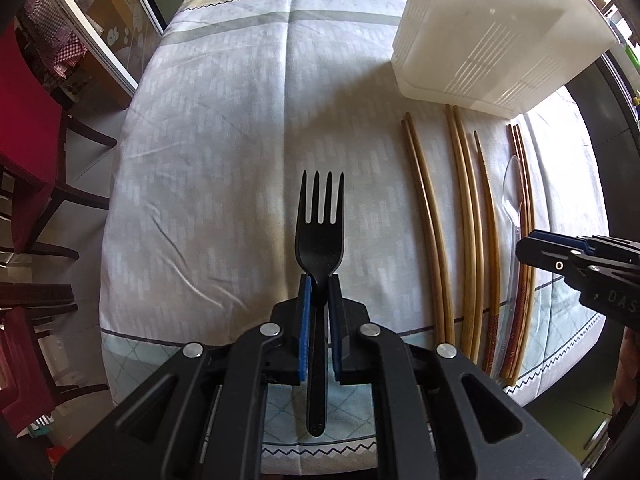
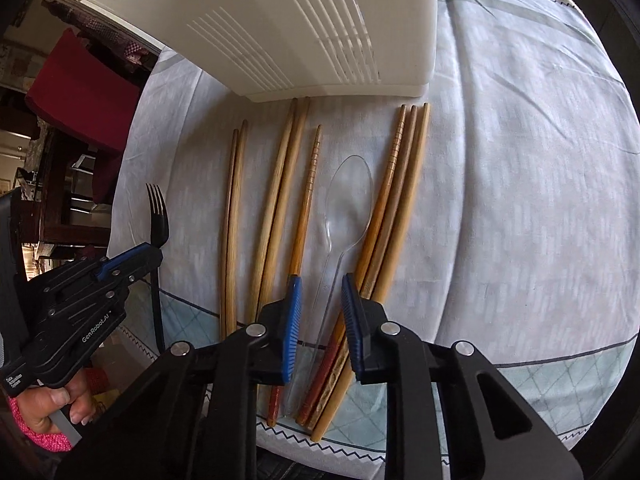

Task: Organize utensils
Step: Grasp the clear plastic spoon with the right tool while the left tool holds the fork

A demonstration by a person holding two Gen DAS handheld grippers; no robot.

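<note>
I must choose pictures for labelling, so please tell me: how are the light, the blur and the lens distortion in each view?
Left wrist view: sharp; sunlight makes hard shadows, and the white container is very bright; straight chopsticks look bowed near the edge. Right wrist view: slightly soft; the clear spoon is faint on the tablecloth; black corners in both.

A pale tablecloth with grey bands and a zigzag border covered the table, its teal lattice hem hanging at the near edge. Red-cushioned dark wooden chairs stood to the left of the table. Beyond them, a red-and-white checked cloth lay beside a glass panel bearing a floral pattern. The floor under the chairs was pale grey.
</note>
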